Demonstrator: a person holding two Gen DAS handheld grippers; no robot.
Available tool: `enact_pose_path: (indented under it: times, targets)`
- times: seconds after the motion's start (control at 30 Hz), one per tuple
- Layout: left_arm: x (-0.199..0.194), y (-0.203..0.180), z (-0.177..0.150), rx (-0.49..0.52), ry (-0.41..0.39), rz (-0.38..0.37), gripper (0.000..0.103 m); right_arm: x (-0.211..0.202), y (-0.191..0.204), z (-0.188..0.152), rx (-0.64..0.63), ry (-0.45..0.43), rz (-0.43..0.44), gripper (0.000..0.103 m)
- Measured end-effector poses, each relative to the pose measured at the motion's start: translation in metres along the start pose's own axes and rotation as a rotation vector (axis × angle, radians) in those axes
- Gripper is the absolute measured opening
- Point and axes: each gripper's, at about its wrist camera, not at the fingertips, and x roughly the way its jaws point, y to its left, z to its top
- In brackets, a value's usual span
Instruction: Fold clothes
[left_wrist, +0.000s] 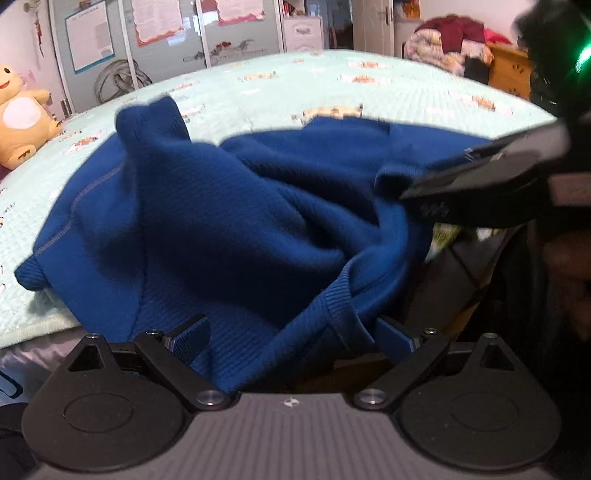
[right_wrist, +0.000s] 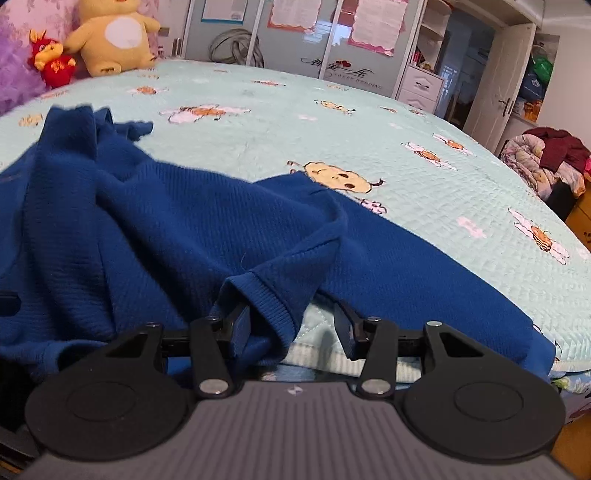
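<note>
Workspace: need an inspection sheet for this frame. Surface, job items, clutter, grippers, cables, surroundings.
Surface: bed with a mint quilted bedspread, cartoon bee print.
Job's things: blue knit sweater, rumpled and unfolded, near the bed's front edge; ribbed hem bunched by the right gripper.
Clutter: yellow plush toy and red plush toy at the far side of the bed.
Grippers: left gripper open, sweater fabric between its fingers; right gripper open, hem against one finger.
Cables: coiled grey hose or cable by the wardrobe; which one is unclear.
Surroundings: wardrobe doors with posters, clothes pile, door.
</note>
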Motion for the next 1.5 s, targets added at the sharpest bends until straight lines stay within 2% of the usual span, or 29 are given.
enact_pose_path:
  times: [0.03, 0.07, 0.1, 0.13, 0.17, 0.2, 0.27, 0.37, 0.47, 0.53, 0.57, 0.6, 0.7, 0.77, 0.87, 0.97, 1.03, 1.07, 1.1, 1.13, 1.2, 1.37, 1.47, 1.5]
  targets:
    - [-0.001, 0.003, 0.000, -0.011, -0.002, -0.006, 0.096, -0.002, 0.002, -0.001, -0.007, -0.006, 0.008, 0.014]
    - [-0.001, 0.005, 0.000, -0.022, -0.005, -0.013, 0.088, -0.004, 0.003, -0.002, -0.012, -0.013, 0.013, 0.007]
    - [-0.005, 0.008, 0.000, -0.038, -0.020, -0.033, 0.070, -0.008, 0.002, -0.001, -0.006, -0.033, 0.008, 0.006]
    - [-0.009, 0.010, 0.000, -0.053, -0.035, -0.052, 0.059, -0.012, 0.001, 0.001, 0.001, -0.053, 0.005, 0.005]
    - [-0.014, 0.011, 0.001, -0.053, -0.057, -0.058, 0.038, -0.019, 0.000, 0.004, 0.015, -0.080, 0.015, 0.005]
    - [-0.019, 0.012, 0.002, -0.053, -0.079, -0.063, 0.026, -0.026, -0.002, 0.007, 0.029, -0.108, 0.024, 0.005]
    - [-0.029, 0.014, 0.003, -0.050, -0.123, -0.065, 0.017, -0.039, -0.005, 0.013, 0.057, -0.162, 0.044, 0.005]
    - [-0.048, 0.020, 0.008, -0.064, -0.212, -0.047, 0.014, -0.060, -0.010, 0.022, 0.100, -0.244, 0.074, 0.005]
    - [-0.071, 0.031, 0.016, -0.097, -0.327, 0.008, 0.014, -0.080, -0.016, 0.031, 0.142, -0.325, 0.103, 0.005]
    - [-0.079, 0.038, 0.021, -0.130, -0.370, 0.062, 0.023, -0.088, -0.016, 0.035, 0.154, -0.356, 0.118, 0.005]
    - [-0.077, 0.040, 0.023, -0.144, -0.362, 0.071, 0.035, -0.090, -0.015, 0.037, 0.154, -0.363, 0.123, 0.005]
    - [-0.071, 0.040, 0.021, -0.155, -0.330, 0.062, 0.051, -0.092, -0.015, 0.038, 0.153, -0.369, 0.128, 0.005]
    - [-0.056, 0.038, 0.015, -0.178, -0.245, 0.030, 0.057, -0.098, -0.012, 0.043, 0.153, -0.389, 0.143, 0.004]
    - [-0.049, 0.030, 0.012, -0.142, -0.210, 0.006, 0.065, -0.103, -0.011, 0.046, 0.153, -0.402, 0.153, 0.004]
    - [-0.048, 0.025, 0.010, -0.107, -0.209, 0.001, 0.073, -0.109, -0.009, 0.050, 0.152, -0.422, 0.169, 0.004]
    - [-0.052, 0.029, 0.010, -0.108, -0.222, 0.008, 0.074, -0.115, -0.007, 0.055, 0.152, -0.442, 0.184, 0.004]
    - [-0.055, 0.031, 0.010, -0.110, -0.230, 0.013, 0.073, -0.119, -0.005, 0.058, 0.152, -0.456, 0.194, 0.004]
    - [-0.059, 0.032, 0.010, -0.114, -0.255, 0.027, 0.065, -0.123, -0.006, 0.059, 0.154, -0.466, 0.199, 0.004]
    - [-0.062, 0.034, 0.011, -0.118, -0.279, 0.041, 0.048, -0.126, -0.007, 0.060, 0.156, -0.476, 0.204, 0.004]
    - [-0.065, 0.038, 0.013, -0.121, -0.292, 0.050, 0.042, -0.129, -0.008, 0.060, 0.159, -0.487, 0.209, 0.004]
    - [-0.071, 0.044, 0.017, -0.130, -0.316, 0.062, 0.022, -0.133, -0.009, 0.061, 0.158, -0.501, 0.216, 0.004]
    - [-0.091, 0.053, 0.028, -0.146, -0.418, 0.132, 0.004, -0.138, -0.010, 0.058, 0.161, -0.508, 0.220, 0.004]
    - [-0.101, 0.059, 0.036, -0.131, -0.450, 0.170, 0.005, -0.141, -0.009, 0.055, 0.156, -0.502, 0.228, 0.004]
    - [-0.100, 0.061, 0.038, -0.141, -0.437, 0.155, 0.009, -0.141, -0.009, 0.054, 0.156, -0.499, 0.229, 0.004]
